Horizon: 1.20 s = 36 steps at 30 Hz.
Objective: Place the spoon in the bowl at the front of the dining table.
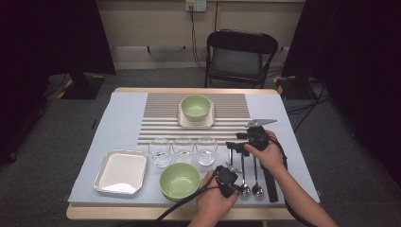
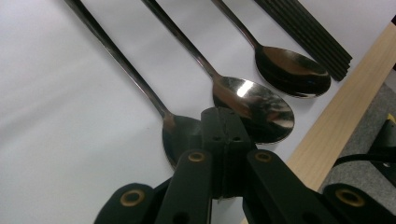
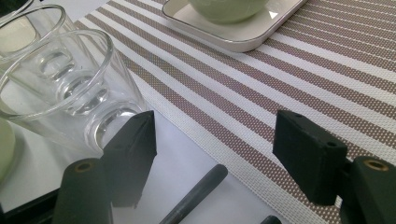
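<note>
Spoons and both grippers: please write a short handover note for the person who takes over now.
Left gripper: jaws shut, tips over the bowl of the left spoon; whether it grips the spoon, I cannot tell.
Right gripper: jaws open, above the spoon handles, holding nothing.
Three spoons lie side by side on the cloth, right of the near green bowl.
Done: no spoon lifted.
Left: probably pick up a spoon.

Near the surface's front edge, the left gripper (image 1: 230, 166) sits over the spoons (image 1: 245, 188); the right gripper (image 1: 236, 146) hovers above their handles.
</note>
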Motion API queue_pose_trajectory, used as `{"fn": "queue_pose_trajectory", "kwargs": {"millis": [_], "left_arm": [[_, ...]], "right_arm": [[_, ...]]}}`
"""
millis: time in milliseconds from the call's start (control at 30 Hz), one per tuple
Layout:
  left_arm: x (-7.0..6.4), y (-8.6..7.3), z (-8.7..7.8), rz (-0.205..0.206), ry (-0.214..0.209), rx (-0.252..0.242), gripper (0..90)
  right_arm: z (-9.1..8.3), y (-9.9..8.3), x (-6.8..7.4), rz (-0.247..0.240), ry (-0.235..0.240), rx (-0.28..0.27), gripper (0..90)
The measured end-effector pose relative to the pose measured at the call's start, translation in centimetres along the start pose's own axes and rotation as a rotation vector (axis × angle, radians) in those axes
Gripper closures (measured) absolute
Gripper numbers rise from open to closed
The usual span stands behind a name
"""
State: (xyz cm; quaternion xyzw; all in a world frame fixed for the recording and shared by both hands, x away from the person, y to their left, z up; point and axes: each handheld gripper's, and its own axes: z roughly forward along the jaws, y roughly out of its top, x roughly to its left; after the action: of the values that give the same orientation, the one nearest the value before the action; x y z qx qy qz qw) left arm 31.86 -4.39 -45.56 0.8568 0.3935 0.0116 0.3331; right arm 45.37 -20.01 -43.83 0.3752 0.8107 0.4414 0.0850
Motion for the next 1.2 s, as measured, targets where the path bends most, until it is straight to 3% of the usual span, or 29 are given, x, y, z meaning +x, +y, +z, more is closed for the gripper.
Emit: {"fn": "queue_pose_trajectory", "kwargs": {"millis": [167,467,1200], "left_arm": [[-0.04,-0.07,-0.11,0.005,0.011,-0.004,90.0],[-0.47,-0.24,-0.62,0.028,0.070,-0.016,90.0],[-0.50,-0.42,-0.23,0.030,0.067,-0.002,90.0]], "right_arm": [[-0.16,0.16,-0.01,-0.004,-0.003,-0.004,29.9],[-0.04,0.27,0.13,-0.006,0.000,-0.004,29.9],[0.11,-0.15,0.37,0.001,0.016,-0.004,30.1]]}}
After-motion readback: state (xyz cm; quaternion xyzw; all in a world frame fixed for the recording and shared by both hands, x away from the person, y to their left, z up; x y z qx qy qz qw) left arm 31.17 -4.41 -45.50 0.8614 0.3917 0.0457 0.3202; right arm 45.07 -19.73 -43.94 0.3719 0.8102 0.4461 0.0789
